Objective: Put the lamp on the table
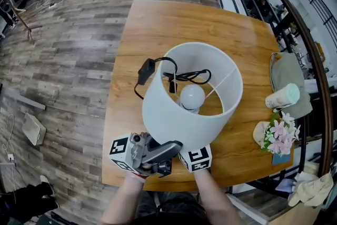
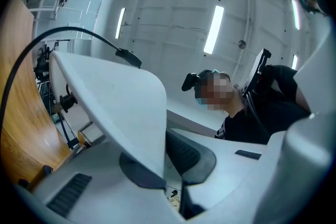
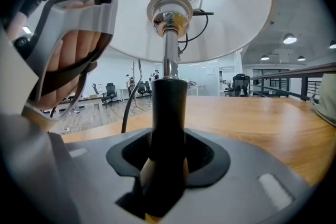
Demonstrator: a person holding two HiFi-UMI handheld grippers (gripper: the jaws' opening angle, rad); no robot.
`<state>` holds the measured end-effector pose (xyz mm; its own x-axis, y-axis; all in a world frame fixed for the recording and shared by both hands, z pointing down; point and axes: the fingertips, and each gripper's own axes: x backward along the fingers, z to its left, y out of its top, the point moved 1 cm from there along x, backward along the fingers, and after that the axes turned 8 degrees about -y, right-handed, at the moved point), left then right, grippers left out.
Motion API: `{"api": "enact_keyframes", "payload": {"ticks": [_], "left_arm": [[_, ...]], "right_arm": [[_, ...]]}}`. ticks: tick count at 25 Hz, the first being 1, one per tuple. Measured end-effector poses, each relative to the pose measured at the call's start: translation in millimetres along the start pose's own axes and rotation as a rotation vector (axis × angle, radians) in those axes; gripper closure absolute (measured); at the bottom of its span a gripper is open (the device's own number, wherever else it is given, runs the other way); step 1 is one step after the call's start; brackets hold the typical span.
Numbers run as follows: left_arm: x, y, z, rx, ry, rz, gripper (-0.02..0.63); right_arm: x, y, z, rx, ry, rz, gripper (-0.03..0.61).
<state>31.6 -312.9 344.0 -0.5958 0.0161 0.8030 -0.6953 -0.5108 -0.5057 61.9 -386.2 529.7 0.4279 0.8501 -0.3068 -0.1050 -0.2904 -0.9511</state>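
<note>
A lamp with a white drum shade [image 1: 176,118] hangs over the near part of the wooden table [image 1: 184,23]. Its bulb [image 1: 191,96] shows inside the shade, and the black cord and plug [image 1: 146,71] trail over the far rim. My left gripper [image 2: 163,165] is shut on the shade's near rim [image 2: 115,97]. My right gripper [image 3: 167,165] is shut on the lamp's black stem [image 3: 169,107], under the shade. In the head view only its marker cube [image 1: 196,158] shows. The lamp's base is hidden.
A grey bag [image 1: 289,76], a white roll [image 1: 283,96] and pink flowers [image 1: 280,134] lie along the table's right edge. A dark railing [image 1: 310,45] runs close behind them. Wood floor [image 1: 63,60] spreads to the left.
</note>
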Motion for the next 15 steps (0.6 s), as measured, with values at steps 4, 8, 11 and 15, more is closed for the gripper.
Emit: {"api": "enact_keyframes", "payload": {"ticks": [4,8,11,15], "left_arm": [[0,-2,-1,-0.008,-0.004,-0.002,0.615],[1,-2,-1,-0.019,-0.004,-0.005,0.615],[2,-6,-4,-0.02,-0.004,0.003,0.615],[1,-9,-10,-0.017,-0.008,0.027,0.614]], "right_arm": [[3,-11,-1,0.007,0.009,-0.003,0.39],[2,-5,-1,0.017,0.005,-0.01,0.387],[1,8,2,0.019,-0.006,-0.019,0.385],[2,7,5,0.015,-0.02,-0.022,0.382]]}}
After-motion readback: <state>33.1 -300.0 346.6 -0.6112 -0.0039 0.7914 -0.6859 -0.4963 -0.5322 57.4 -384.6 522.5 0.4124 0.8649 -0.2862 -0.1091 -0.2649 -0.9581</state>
